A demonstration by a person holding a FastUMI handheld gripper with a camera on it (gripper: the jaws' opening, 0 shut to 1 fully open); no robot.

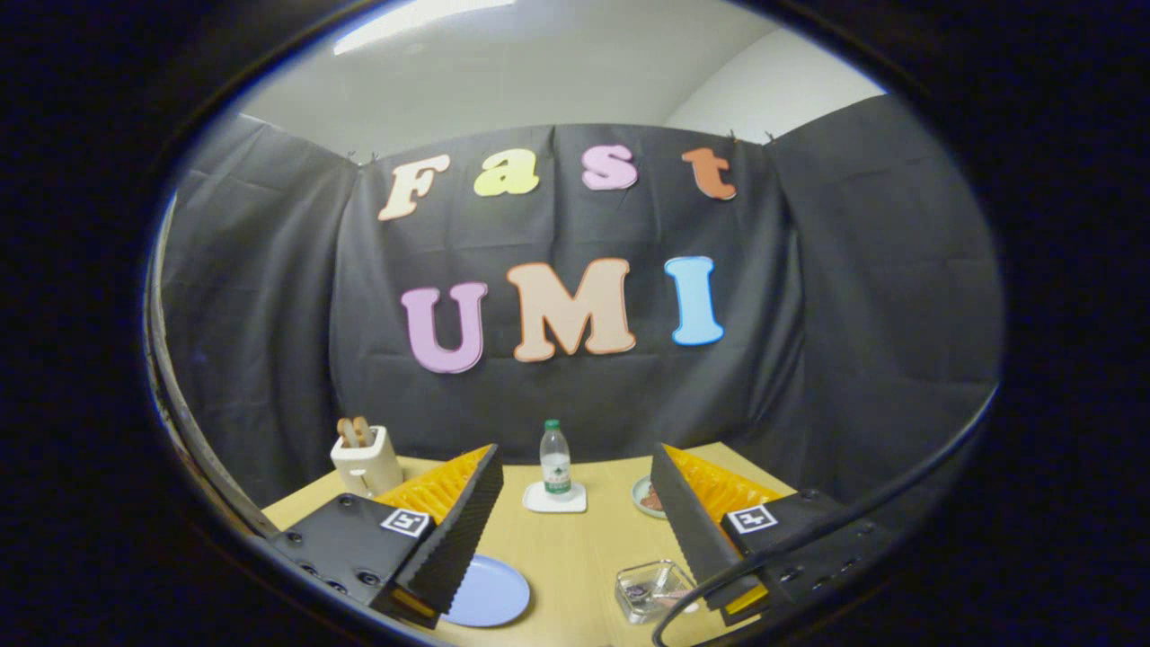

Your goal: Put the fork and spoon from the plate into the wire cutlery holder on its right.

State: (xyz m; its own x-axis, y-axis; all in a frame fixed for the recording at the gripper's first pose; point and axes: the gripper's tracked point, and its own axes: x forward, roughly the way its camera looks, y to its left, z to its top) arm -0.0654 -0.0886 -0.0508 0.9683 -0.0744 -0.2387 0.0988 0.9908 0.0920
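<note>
Jaws: my gripper (575,517) hangs above the worktop (575,557) with jaws spread wide, nothing between them.
Plate: I see a pale blue plate (490,593) low by the left finger, partly covered by it; it looks bare.
Holder: hard to make out; a clear square dish (651,589) sits by the right finger.
Beyond: bottle (555,458) on a coaster, toaster (367,460).

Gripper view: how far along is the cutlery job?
Done, possibly: the visible part of the blue plate is bare, and the holder to its right has something in it, too small to identify. In hand: nothing; the gripper is open, jaws apart above the table. Left: cannot confirm fork or spoon placement.
</note>
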